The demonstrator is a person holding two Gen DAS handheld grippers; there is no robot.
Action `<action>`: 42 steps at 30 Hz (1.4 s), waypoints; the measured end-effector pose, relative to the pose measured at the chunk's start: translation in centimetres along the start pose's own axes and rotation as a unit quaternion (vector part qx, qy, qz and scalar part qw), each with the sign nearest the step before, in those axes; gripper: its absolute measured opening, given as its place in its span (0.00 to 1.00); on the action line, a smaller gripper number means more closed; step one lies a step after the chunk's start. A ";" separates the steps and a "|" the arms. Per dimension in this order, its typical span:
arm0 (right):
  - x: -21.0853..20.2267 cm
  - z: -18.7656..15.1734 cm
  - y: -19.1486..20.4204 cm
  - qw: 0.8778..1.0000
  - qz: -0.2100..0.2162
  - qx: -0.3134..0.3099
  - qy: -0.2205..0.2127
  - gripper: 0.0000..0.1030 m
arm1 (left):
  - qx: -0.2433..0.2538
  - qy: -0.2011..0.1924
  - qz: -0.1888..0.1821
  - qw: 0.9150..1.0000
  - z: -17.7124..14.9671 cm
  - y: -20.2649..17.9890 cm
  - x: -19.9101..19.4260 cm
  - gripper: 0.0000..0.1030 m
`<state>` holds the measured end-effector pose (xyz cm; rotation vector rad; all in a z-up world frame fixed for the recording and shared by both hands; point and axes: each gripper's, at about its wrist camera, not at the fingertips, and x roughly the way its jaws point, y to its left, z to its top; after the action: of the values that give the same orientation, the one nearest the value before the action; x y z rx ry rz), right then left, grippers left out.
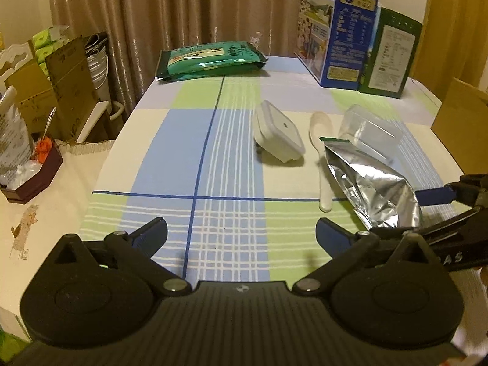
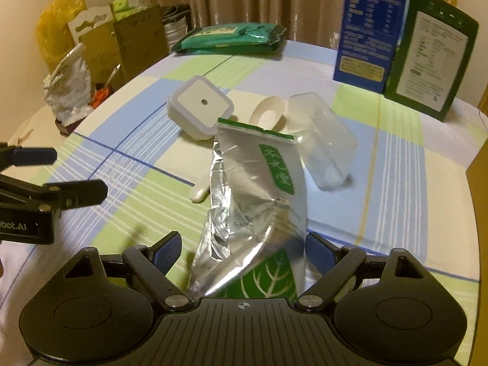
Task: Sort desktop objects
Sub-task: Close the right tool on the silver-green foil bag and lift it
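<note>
From the left wrist, the left gripper hangs spread wide over bare checked cloth, nothing between its jaws; the foil pouch lies off to its right beside the white spoon. From the right wrist, the right gripper stands spread astride the foil pouch, pads not pressing, likely lined up to pinch it; the night-light sits beyond the pouch.

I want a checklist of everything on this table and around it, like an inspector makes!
Surface: table under a checked cloth.
Job's things: silver pouch, white spoon partly under it, white box tilted, clear tub on its side.
Clutter: green packet, blue carton, green carton at the back.
Grippers: left gripper open, nothing between its fingers; right gripper open around the pouch, pads apart from it.
Cables: nothing seen.
Surroundings: curtain, cardboard boxes.
</note>
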<state>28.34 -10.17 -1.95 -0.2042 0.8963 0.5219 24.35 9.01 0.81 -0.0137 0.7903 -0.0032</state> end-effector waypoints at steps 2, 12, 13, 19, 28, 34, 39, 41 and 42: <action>0.5 0.1 0.2 1.000 -0.006 -0.006 0.002 0.83 | 0.004 -0.007 0.004 1.000 0.0 0.0 0.0 0.99; 1.9 0.3 -0.1 1.000 -0.017 -0.007 0.016 0.81 | 0.049 0.006 0.010 0.999 0.2 -1.3 1.3 0.99; 1.9 0.4 -0.2 1.000 -0.019 -0.005 0.016 0.79 | 0.050 0.010 0.009 0.999 0.2 -1.4 1.4 0.99; 2.1 0.6 -0.5 1.000 -0.018 0.003 0.016 0.71 | 0.038 0.017 0.007 0.999 0.3 -1.5 1.6 0.99; 1.5 0.7 -0.7 1.000 -0.021 0.007 0.011 0.55 | 0.039 0.015 0.009 0.999 0.6 -1.8 1.7 0.99; 1.0 0.6 -0.6 1.000 -0.021 0.009 0.005 0.46 | 0.040 0.013 0.005 0.999 0.7 -2.0 1.7 0.99; 0.4 0.4 -0.4 1.000 -0.014 0.016 0.002 0.45 | 0.037 0.012 0.002 0.999 0.7 -1.9 1.7 0.99; -0.2 0.4 -0.3 1.000 -0.013 0.017 -0.003 0.45 | 0.036 0.012 0.000 0.999 0.7 -1.9 1.6 0.99; -0.5 0.4 -0.3 1.000 -0.012 0.017 -0.006 0.45 | 0.035 0.012 -0.001 0.999 0.8 -2.0 1.6 0.99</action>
<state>28.48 -10.42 -1.29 -0.1814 0.8883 0.4845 26.09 7.06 0.23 0.0530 0.8132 -0.0328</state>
